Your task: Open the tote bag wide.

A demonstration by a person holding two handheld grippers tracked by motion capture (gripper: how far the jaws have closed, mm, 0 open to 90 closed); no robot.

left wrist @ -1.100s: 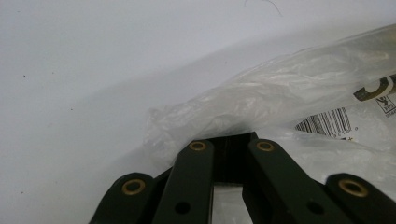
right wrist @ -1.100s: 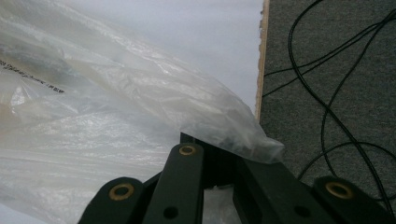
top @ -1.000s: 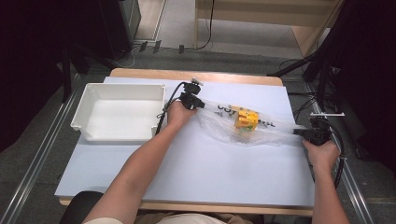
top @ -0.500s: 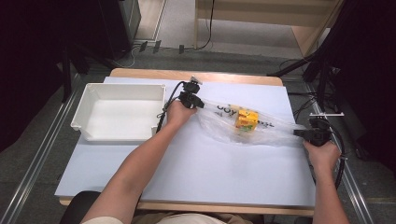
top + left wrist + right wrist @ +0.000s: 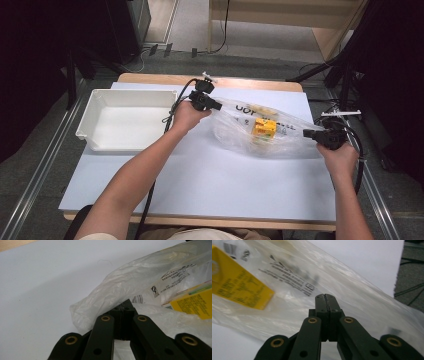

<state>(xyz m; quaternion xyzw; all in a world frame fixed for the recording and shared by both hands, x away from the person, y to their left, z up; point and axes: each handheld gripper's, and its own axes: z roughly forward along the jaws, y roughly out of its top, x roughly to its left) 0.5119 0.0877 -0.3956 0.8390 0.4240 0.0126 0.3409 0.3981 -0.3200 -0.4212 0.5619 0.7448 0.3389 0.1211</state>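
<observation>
Bag [image 5: 260, 131] thin, soft, slippery, sags round yellow box [image 5: 264, 128]; we pinch film with left gripper [image 5: 216, 106] far-left end, right gripper [image 5: 306, 133] right end; keep ends taut.

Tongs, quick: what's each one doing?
Left tongs: shut on the bag.
Right tongs: shut on the bag's other end.

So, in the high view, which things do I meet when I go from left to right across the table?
White tray → left gripper → clear plastic bag → yellow box inside the bag → right gripper.
</observation>
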